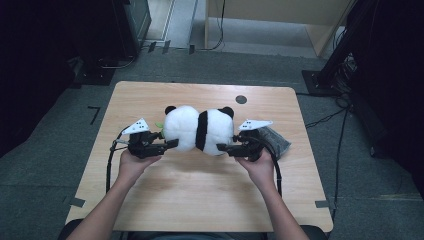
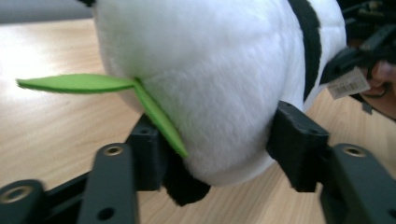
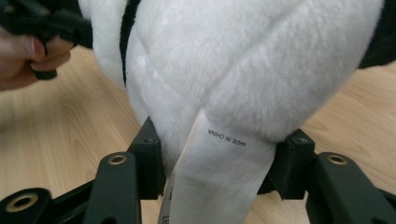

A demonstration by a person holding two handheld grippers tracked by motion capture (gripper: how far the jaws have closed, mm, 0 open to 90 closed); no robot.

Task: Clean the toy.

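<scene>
A black-and-white plush panda (image 1: 199, 129) lies across the middle of the wooden table (image 1: 200, 195). My left gripper (image 1: 172, 144) is shut on its left end; in the left gripper view both pads press into the white fur (image 2: 210, 84), with a green felt leaf (image 2: 79, 83) sticking out beside the jaws. My right gripper (image 1: 222, 148) is shut on the toy's right end. In the right gripper view the plush (image 3: 243, 60) bulges between the jaws, and a white sewn-in label (image 3: 219, 177) hangs down between them.
A dark grey pouch (image 1: 277, 140) lies on the table just right of my right gripper. A round hole (image 1: 241, 99) sits near the table's far edge. A barcode tag (image 2: 348, 84) hangs at the toy's far end. Dark equipment and cables surround the table.
</scene>
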